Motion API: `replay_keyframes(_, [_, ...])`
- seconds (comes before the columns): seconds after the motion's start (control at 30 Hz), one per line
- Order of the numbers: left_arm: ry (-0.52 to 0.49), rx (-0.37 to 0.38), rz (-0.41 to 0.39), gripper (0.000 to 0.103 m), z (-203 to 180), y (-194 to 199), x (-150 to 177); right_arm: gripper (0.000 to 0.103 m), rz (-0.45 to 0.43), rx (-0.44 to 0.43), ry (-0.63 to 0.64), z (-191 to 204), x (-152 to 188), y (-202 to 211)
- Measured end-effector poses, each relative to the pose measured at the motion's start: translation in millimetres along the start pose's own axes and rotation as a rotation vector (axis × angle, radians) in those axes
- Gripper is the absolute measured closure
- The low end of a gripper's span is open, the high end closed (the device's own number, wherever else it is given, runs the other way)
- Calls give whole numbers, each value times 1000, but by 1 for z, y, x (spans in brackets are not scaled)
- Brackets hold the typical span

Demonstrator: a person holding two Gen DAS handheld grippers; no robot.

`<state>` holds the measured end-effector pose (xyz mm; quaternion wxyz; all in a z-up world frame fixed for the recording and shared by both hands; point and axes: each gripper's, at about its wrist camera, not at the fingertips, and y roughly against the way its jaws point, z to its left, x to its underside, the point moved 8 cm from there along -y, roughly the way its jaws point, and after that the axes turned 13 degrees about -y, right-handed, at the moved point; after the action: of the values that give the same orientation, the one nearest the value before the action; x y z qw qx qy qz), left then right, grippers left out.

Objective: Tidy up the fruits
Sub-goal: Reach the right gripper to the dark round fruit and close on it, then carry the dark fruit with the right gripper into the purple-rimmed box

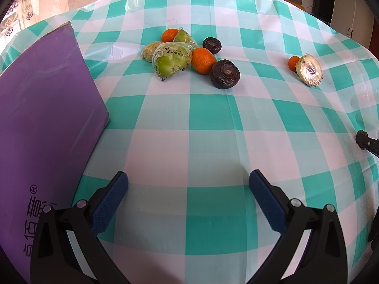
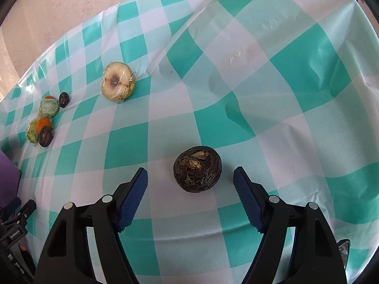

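On the checked tablecloth [image 2: 296,71], we see our right gripper [image 2: 190,177] spread around a dark fruit [image 2: 197,168] without touching it, while our left gripper [image 1: 188,179] hangs open over bare cloth.

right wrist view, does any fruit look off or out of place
Yes: the pale halved fruit in plastic wrap has a dark brown patch at its core, like bruising or rot, and it lies apart from the fruit cluster at far left. The dark round fruit also sits alone.
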<state>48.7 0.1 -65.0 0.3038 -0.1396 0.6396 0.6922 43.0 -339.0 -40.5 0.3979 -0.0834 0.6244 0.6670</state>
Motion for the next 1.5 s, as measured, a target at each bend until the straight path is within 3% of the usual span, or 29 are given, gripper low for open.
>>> replay_keyframes(0.07, [-2,0,0,1,-1,0,0,41,-4,84,43,1,2,-5])
replay_keyframes(0.2, [-9,10,27,1,-3,-2,-5,55,-24,81,82,10,7,0])
replay_keyframes(0.23, [-15,18,31,1,-5,-5,-9,63,-20,74,93,14,9,1])
replay_keyframes(0.5, [-21,31,35,3,-20,-46,-71,63,5,40,101,21,13,1])
replay_keyframes(0.7, [-41,30,3,27,-33,-72,-119,63,13,38,108,23,13,0])
replay_keyframes(0.77, [-45,17,-13,54,-34,-71,-125,63,16,33,103,23,14,0])
replay_keyframes(0.8, [-54,20,-24,62,-37,-68,-124,63,17,29,102,22,13,0])
replay_keyframes(0.93, [-18,86,-53,62,-37,-46,-100,63,21,18,98,22,13,0])
replay_keyframes(1.27, [104,176,-145,62,-6,29,3,63,15,-30,125,28,14,3])
replay_keyframes(1.4, [162,215,-145,62,5,32,13,63,20,-67,133,44,25,9])
replay_keyframes(1.5, [150,204,-156,62,4,36,13,63,33,-103,160,66,42,16])
